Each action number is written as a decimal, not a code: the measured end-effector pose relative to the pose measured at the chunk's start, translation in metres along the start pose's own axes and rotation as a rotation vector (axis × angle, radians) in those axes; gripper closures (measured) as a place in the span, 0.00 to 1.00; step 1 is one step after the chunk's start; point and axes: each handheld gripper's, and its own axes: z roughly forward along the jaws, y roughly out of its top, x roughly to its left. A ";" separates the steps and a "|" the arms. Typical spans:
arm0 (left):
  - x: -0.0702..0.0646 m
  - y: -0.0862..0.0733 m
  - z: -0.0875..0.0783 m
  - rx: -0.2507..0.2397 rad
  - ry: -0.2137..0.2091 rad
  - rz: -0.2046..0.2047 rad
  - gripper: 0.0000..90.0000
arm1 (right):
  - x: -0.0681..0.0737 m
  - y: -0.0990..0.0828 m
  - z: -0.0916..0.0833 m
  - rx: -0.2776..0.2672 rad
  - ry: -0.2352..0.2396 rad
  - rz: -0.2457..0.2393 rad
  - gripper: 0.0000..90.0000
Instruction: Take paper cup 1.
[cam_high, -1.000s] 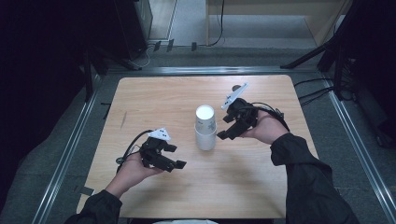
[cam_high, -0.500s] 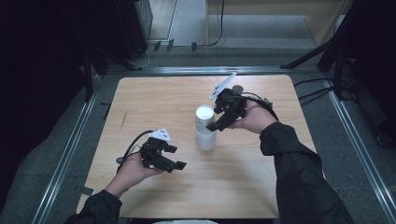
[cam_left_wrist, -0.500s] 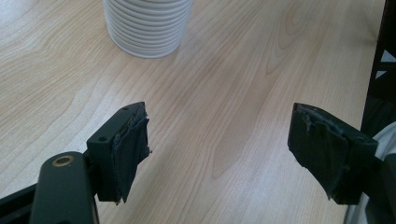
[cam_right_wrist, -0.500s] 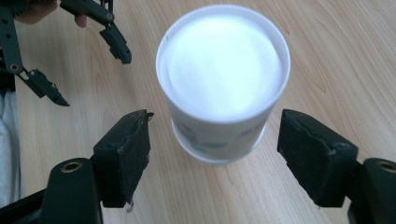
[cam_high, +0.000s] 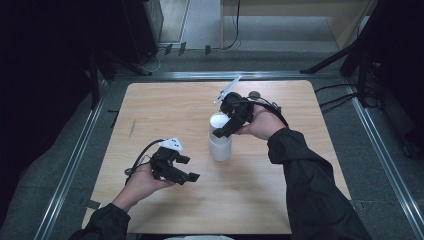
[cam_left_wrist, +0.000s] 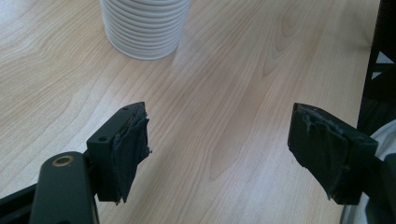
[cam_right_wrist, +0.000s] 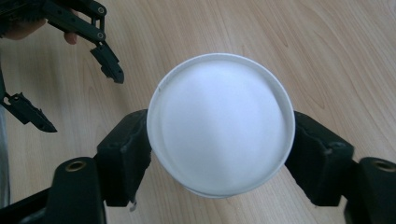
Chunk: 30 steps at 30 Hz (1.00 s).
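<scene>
No text, label, brand, number or sign can be read on anything here.

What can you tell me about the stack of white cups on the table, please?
The stack of white cups stands upside down near the middle of the wooden table, flat round bottom upward. It looks like thin paper or plastic; the left gripper view shows many nested rims as ridges at its base. The right gripper reaches over it from above, its jaws on either side of the top cup; they have just been closing on it and the pads look pressed to its wall. The left gripper stays apart, open.
</scene>
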 end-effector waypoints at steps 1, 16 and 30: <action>0.000 0.000 0.000 0.000 -0.001 0.001 0.22 | 0.000 0.000 0.000 0.004 -0.003 -0.001 0.35; 0.002 0.000 -0.003 -0.020 -0.005 -0.008 0.22 | 0.000 0.006 -0.009 0.012 0.006 0.024 0.36; 0.003 0.001 -0.008 -0.056 -0.037 -0.006 0.21 | 0.008 0.028 -0.048 0.000 0.004 0.038 0.37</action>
